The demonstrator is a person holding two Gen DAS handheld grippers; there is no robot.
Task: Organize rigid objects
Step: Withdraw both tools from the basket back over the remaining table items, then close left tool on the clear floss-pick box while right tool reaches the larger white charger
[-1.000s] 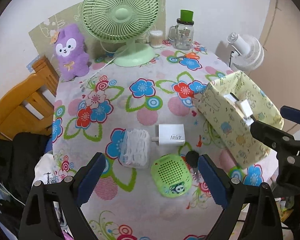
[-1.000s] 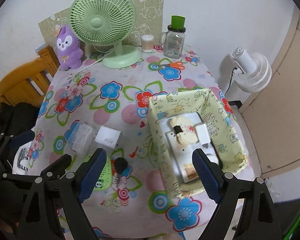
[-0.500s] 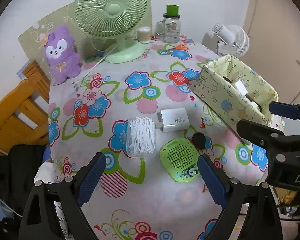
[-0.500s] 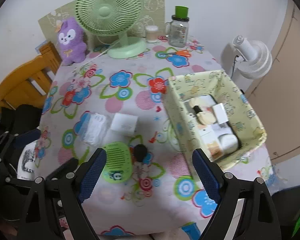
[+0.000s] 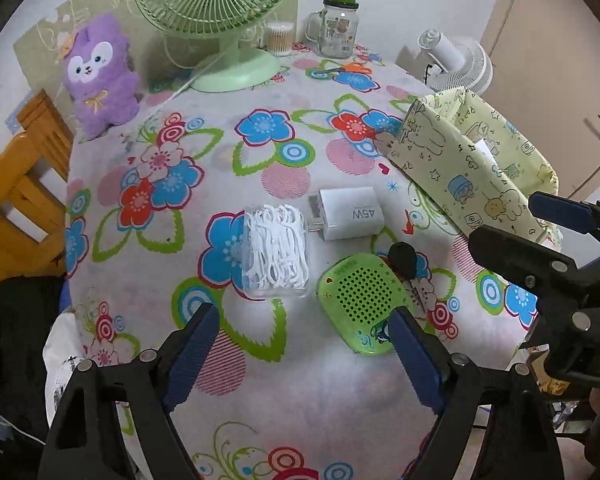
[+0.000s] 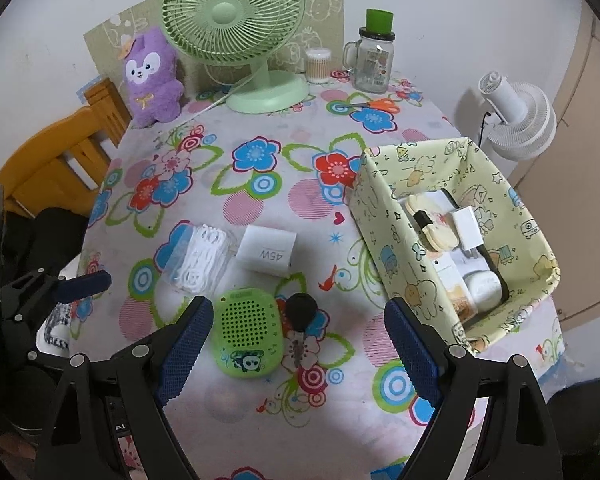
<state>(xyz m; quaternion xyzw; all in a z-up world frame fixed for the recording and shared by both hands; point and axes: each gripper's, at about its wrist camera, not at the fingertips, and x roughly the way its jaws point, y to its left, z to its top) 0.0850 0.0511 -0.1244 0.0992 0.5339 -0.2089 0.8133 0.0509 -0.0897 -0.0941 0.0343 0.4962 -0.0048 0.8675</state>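
Both grippers, left gripper [image 5: 300, 340] and right gripper [image 6: 298, 336], wide open, empty; key [image 6: 300, 320] beside speaker [image 6: 250, 332] just ahead could get nudged off.

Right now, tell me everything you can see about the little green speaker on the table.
The green speaker is a small rounded-square gadget, seemingly plastic, lying flat, grille up, on the floral tablecloth. Its face has a dotted grille, with a cartoon panda printed below. A black-headed key lies close by its right edge. It sits between the right gripper's open fingers, ungripped.
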